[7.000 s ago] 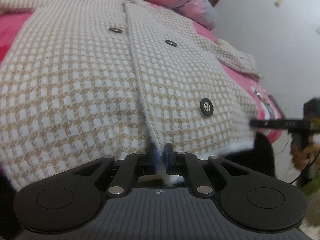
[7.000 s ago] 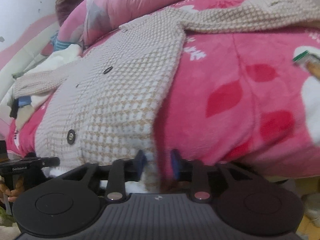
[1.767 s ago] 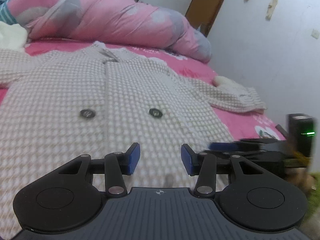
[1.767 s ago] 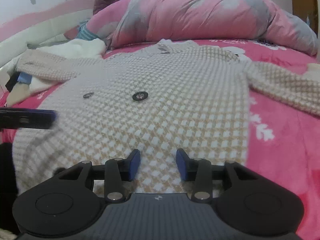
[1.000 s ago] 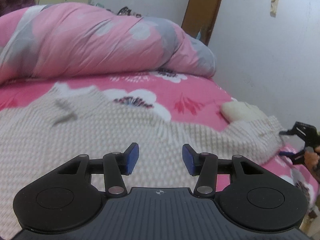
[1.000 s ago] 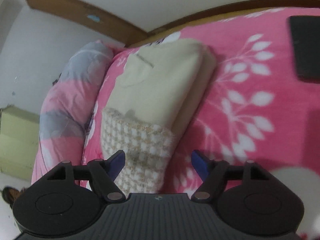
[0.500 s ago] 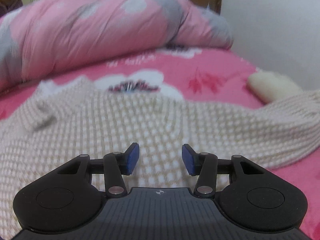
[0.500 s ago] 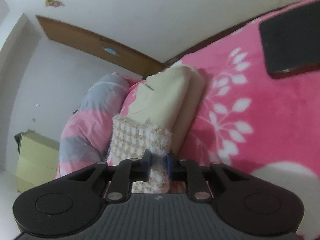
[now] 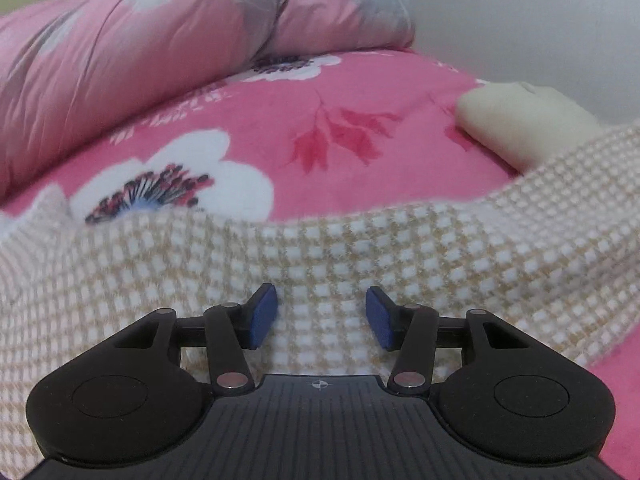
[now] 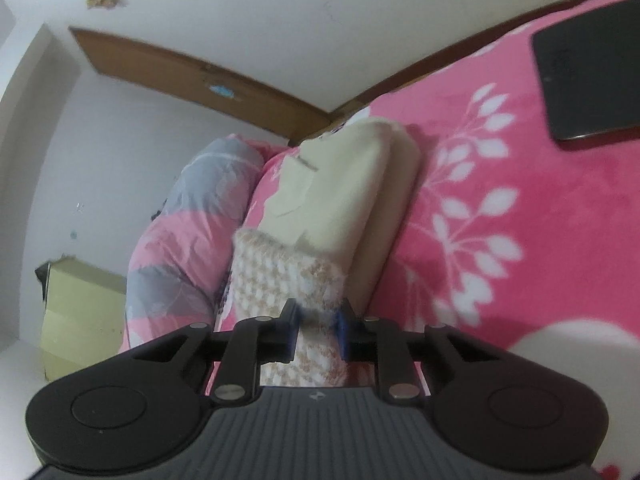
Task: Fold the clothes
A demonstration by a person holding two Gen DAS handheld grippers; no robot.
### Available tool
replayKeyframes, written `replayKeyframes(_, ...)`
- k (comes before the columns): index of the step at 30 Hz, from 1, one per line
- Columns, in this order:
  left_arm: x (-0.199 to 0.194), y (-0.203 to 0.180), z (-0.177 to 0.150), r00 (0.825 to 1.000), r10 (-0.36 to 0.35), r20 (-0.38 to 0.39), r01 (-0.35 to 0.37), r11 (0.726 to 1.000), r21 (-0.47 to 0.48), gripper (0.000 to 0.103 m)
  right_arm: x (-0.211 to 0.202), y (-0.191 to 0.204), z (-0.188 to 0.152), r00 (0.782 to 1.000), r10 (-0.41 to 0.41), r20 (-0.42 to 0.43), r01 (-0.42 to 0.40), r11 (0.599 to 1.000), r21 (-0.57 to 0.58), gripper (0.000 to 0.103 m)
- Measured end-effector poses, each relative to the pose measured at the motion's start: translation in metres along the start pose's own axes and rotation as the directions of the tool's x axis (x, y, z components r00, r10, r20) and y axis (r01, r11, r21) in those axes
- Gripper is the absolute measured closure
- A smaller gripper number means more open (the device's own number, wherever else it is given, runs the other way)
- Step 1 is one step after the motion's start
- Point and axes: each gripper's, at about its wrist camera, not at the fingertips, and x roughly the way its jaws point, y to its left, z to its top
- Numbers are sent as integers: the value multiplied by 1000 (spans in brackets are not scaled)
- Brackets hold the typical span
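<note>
The beige-and-white checked coat (image 9: pixel 360 248) lies flat on the pink floral blanket (image 9: pixel 360 100). In the left wrist view its sleeve runs off to the right. My left gripper (image 9: pixel 322 316) hovers low over the sleeve near the shoulder. Its jaws are opening slightly, its blue pads (image 9: pixel 262 316) are apart, and only flat cloth lies below them. In the right wrist view my right gripper (image 10: pixel 319 328) has the sleeve cuff (image 10: pixel 288 268) between its pads. The jaws are closing and the pads press into the fuzzy cuff edge.
A folded cream garment (image 10: pixel 344 184) lies just beyond the cuff and also shows as a cream garment (image 9: pixel 524 124) at the right. A rolled pink-and-grey quilt (image 9: pixel 160 40) lines the far side of the bed. A black flat device (image 10: pixel 592 72) rests on the blanket (image 10: pixel 520 200). A pale cabinet (image 10: pixel 80 312) stands by the wall.
My right gripper's jaws went from wide apart around the cuff to closed on it. My left gripper moved right along the coat and lower, onto the sleeve, still open.
</note>
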Motion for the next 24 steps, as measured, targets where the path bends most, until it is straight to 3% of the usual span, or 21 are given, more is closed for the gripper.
replayKeyframes(2, -11, 12, 2, 1000, -28, -1, 28, 998, -56, 53, -6, 13, -1, 1000, 14, 18, -13, 998, -54, 88)
replayKeyframes(7, -55, 57, -6, 997, -55, 47, 63, 981, -182, 53, -25, 64, -11, 995, 100, 28, -94, 982, -164, 89)
replayKeyframes(13, -86, 115, -43, 1000, -1, -9, -1, 966, -258, 54, -35, 151, -44, 975, 221, -33, -222, 935, -276, 89)
replayKeyframes(18, -122, 158, -69, 999, -24, 25, 31, 942, -334, 54, -38, 242, -94, 936, 323, -136, -351, 860, -371, 89)
replayKeyframes(24, -183, 215, -120, 995, -47, 83, 78, 902, -426, 54, -31, 342, -187, 870, 385, -309, -491, 740, -460, 89)
